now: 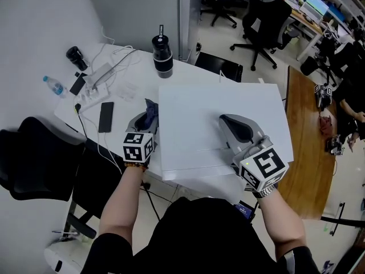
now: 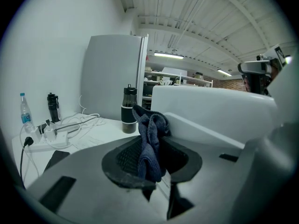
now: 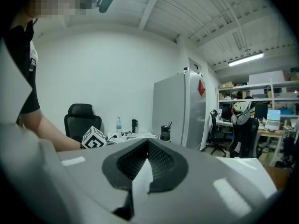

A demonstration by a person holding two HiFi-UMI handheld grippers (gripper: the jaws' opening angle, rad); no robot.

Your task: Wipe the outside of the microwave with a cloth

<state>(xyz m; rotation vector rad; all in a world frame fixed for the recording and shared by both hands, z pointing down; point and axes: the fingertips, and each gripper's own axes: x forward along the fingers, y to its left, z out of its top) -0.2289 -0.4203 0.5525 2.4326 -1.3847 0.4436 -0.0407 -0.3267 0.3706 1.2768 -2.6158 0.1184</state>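
microwave (image 1: 194, 119), white and boxy, sat on the white table (image 1: 131, 79) near a dark tumbler (image 1: 162, 56). left gripper (image 1: 147, 119) was clenched on a bunched dark blue cloth (image 1: 151, 112) right at the microwave's left side. right gripper (image 1: 231, 123) hung over its top, jaws pressed together, nothing between them.

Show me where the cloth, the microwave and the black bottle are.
cloth (image 2: 149, 146): left gripper view, on its hanging middle fold.
microwave (image 1: 194, 119): head view, on its bare white top.
black bottle (image 1: 162, 55): head view, on its dark body.
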